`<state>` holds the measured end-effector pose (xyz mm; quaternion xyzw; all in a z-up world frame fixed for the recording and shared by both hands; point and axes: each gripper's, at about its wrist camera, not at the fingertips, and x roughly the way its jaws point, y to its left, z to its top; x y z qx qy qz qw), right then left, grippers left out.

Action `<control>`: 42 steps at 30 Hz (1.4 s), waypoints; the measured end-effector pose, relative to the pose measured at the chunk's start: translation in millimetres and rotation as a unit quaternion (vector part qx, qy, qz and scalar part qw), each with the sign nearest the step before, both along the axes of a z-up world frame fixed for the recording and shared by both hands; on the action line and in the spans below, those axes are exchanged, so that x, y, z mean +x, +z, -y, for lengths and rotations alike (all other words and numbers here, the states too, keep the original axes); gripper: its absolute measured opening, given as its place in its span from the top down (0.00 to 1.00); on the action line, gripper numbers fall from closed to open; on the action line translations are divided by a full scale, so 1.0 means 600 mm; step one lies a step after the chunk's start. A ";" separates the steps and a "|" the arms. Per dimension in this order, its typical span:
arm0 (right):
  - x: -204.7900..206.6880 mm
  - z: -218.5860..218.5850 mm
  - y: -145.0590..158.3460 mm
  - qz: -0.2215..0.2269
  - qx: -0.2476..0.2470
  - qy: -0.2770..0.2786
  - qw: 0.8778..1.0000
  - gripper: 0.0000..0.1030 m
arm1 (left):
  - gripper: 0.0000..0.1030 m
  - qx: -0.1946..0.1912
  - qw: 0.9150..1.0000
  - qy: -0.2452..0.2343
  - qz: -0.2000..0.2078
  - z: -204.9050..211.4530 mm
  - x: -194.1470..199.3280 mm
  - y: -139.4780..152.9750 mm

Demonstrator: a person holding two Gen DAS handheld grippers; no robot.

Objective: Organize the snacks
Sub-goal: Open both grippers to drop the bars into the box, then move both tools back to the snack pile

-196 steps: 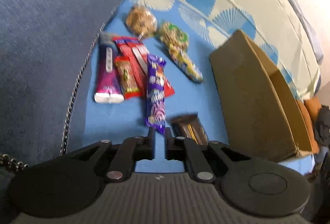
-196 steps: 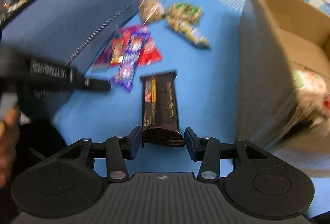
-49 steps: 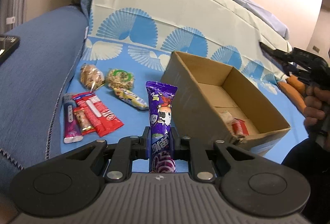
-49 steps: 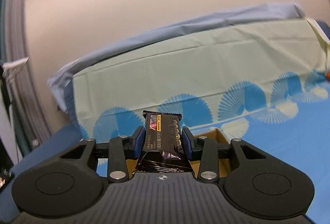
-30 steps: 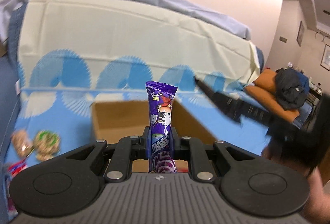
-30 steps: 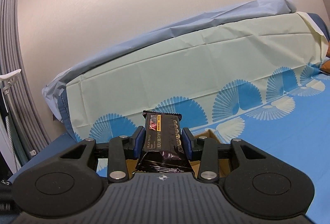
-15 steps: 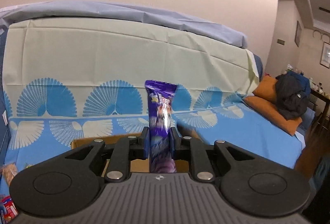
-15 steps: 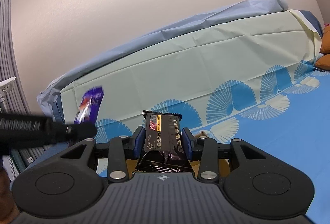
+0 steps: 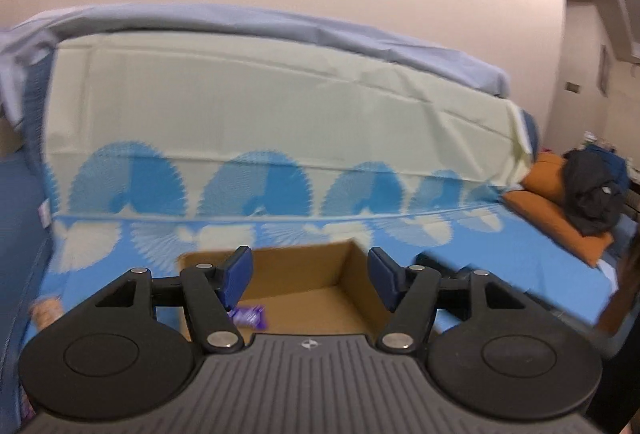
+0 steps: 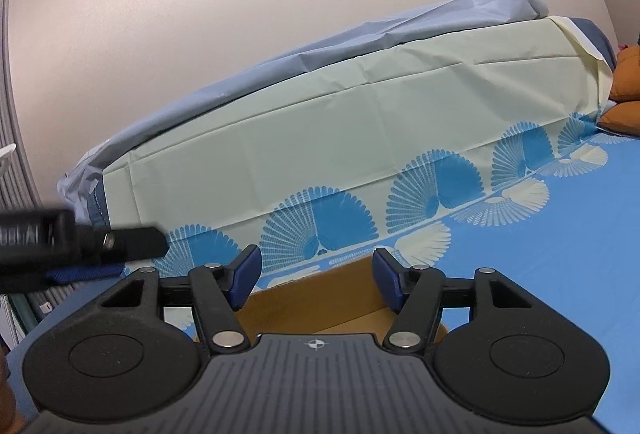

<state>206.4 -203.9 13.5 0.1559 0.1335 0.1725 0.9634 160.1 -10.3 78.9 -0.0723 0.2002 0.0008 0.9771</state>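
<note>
My left gripper (image 9: 310, 280) is open and empty above the brown cardboard box (image 9: 304, 268). The purple snack packet (image 9: 247, 315) lies inside the box, partly hidden by my left finger. My right gripper (image 10: 316, 280) is open and empty, also above the box (image 10: 320, 298). The black bar is not in view. The other gripper (image 10: 80, 246) shows blurred at the left of the right wrist view.
The box stands on a blue cloth with fan patterns (image 9: 160, 234) over a sofa seat. A round snack (image 9: 46, 312) lies at far left. Orange cushions with a dark garment (image 9: 576, 194) sit at right. The sofa back (image 10: 360, 138) rises behind.
Both grippers have opened. The purple packet has dropped from my left gripper into the box. The black bar has left my right gripper and is out of sight.
</note>
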 end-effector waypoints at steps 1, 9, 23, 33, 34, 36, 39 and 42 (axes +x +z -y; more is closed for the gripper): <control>0.000 -0.003 0.000 0.001 -0.004 0.001 1.000 0.38 | 0.33 -0.006 1.000 0.004 -0.009 -0.011 -0.005 -0.009; -0.005 -0.023 0.001 0.007 -0.030 0.009 0.999 0.38 | 0.94 -0.030 0.995 0.054 -0.081 -0.117 -0.062 -0.101; -0.020 -0.067 0.000 0.013 -0.072 0.033 0.997 0.39 | 0.92 -0.024 0.947 0.281 -0.151 -0.301 -0.135 -0.236; -0.033 -0.109 -0.001 0.022 -0.099 0.057 0.993 0.39 | 0.48 0.018 0.923 0.316 -0.218 -0.363 -0.075 -0.309; -0.033 -0.112 -0.002 0.021 -0.101 0.060 0.993 0.39 | 0.58 0.023 0.924 0.306 -0.229 -0.366 -0.070 -0.319; -0.032 -0.118 -0.003 0.019 -0.106 0.066 0.992 0.39 | 0.83 0.019 0.926 0.286 -0.245 -0.371 -0.070 -0.335; -0.033 -0.127 -0.004 0.018 -0.114 0.073 0.991 0.39 | 0.85 0.014 0.934 0.269 -0.233 -0.366 -0.090 -0.336; -0.035 -0.140 -0.006 0.018 -0.125 0.083 0.988 0.39 | 0.85 -0.010 0.937 0.266 -0.224 -0.356 -0.120 -0.334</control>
